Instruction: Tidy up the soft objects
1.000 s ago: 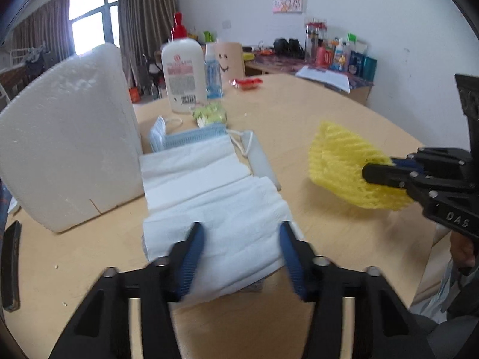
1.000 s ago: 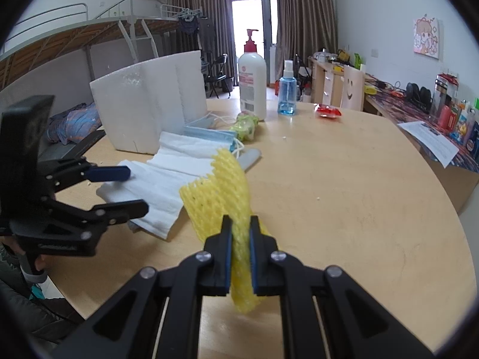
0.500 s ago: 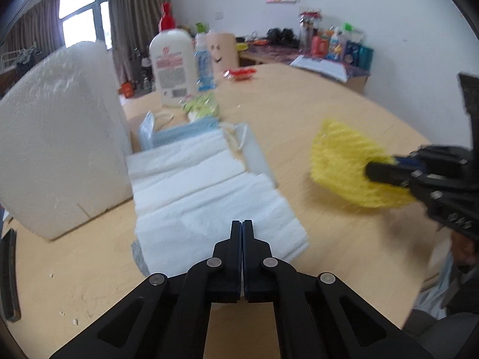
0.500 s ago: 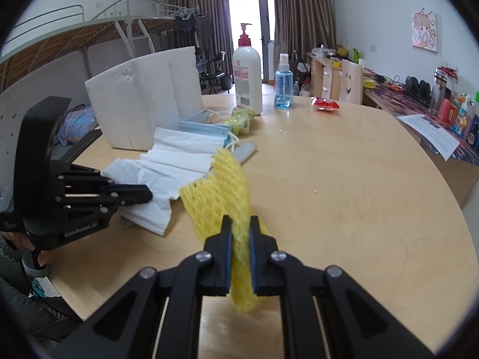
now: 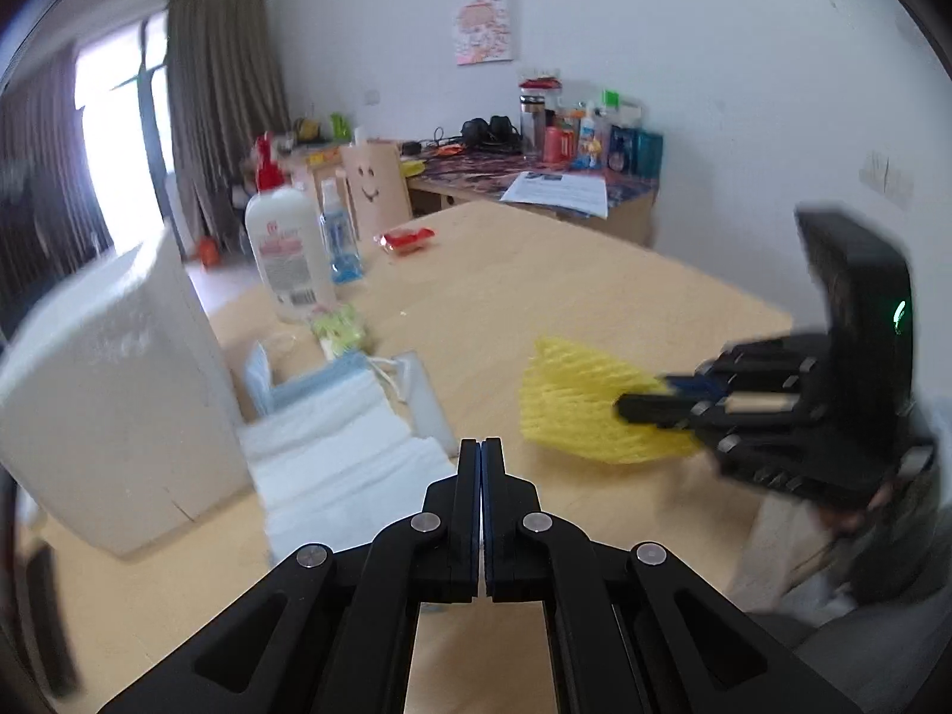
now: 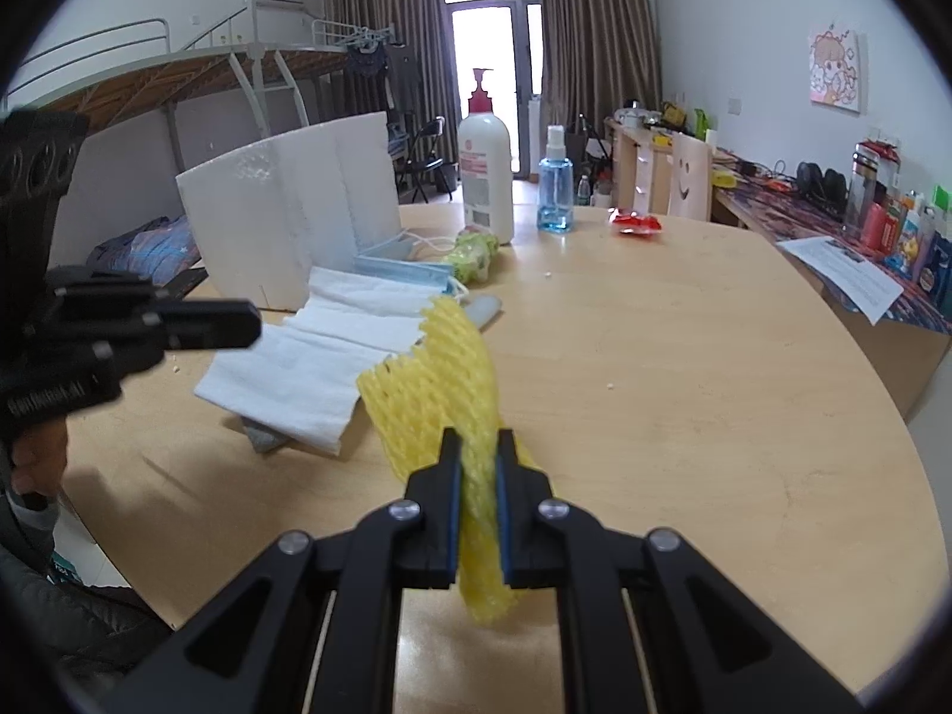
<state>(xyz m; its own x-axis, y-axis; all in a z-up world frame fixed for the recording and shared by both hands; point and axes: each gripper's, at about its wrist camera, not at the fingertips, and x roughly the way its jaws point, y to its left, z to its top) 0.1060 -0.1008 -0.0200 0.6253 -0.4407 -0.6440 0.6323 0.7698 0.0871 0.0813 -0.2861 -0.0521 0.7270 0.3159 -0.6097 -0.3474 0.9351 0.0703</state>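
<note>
The right hand-held gripper [image 6: 476,464] is pinching the yellow foam net [image 6: 443,369] above the worktop [image 6: 684,369], while the left hand-held gripper [image 5: 482,464] (pressed together, empty) is hovering nearer the white tissues [image 5: 339,446] lying just ahead.

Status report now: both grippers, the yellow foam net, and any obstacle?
Left gripper shut, empty. Right gripper shut on yellow foam net, above table. White tissues beside; nothing blocking.

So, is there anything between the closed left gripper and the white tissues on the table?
Nothing visible. The left gripper is shut and empty, above the near edge of the white tissues. The yellow foam net is off to the side, in the right gripper.
</note>
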